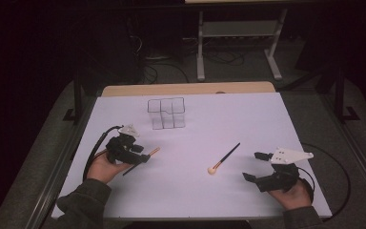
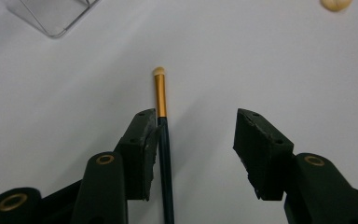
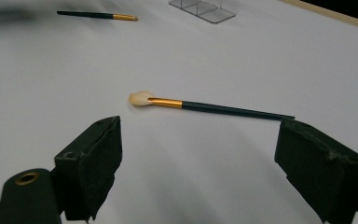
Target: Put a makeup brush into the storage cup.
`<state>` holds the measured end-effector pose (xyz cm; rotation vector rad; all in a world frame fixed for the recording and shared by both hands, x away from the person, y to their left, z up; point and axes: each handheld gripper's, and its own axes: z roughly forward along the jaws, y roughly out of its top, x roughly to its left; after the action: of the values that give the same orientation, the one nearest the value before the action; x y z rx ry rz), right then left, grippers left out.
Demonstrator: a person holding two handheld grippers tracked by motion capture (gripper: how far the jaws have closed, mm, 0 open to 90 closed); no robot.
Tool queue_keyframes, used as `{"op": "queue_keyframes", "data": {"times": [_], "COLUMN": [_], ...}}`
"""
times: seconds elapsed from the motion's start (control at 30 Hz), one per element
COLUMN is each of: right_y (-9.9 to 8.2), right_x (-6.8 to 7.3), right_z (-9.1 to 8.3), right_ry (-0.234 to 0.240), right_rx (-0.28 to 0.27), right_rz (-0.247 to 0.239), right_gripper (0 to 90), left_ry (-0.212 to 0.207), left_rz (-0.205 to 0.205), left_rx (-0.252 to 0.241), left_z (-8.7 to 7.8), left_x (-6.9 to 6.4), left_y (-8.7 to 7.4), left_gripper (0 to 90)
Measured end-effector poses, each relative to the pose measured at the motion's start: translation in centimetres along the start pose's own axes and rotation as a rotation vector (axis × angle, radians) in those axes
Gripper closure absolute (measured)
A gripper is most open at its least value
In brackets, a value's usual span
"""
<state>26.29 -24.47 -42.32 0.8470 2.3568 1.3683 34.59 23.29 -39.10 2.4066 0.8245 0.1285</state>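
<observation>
— Which brush is in hand?
— The slim brush (image 2: 164,140), lying flat near the white table's (image 1: 248,114) left edge, about halfway up. Dark handle, gold ferrule, small pale tip aimed toward the far right corner.
— Is it gripped?
— It lies between the left gripper (image 2: 196,144) pads, against 1 of the 2; the other stands clear — so it's not clamped.
</observation>
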Motion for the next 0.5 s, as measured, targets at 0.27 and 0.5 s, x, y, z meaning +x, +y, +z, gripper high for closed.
{"op": "queue_keyframes", "data": {"times": [0.27,0.5], "right_y": [0.0,0.0], "right_x": [0.0,0.0], "right_z": [0.0,0.1], "right_ry": [0.002,0.005], "right_rx": [0.0,0.006], "right_rz": [-0.004,-0.006], "right_gripper": [13.9,13.9], "left_ry": [-0.003,-0.005], "left_rz": [-0.029,-0.053], "left_rx": [0.032,0.056], "left_z": [1.0,1.8], "left_x": [0.5,0.8], "left_y": [0.2,0.4], "left_gripper": [51.9,56.3]}}
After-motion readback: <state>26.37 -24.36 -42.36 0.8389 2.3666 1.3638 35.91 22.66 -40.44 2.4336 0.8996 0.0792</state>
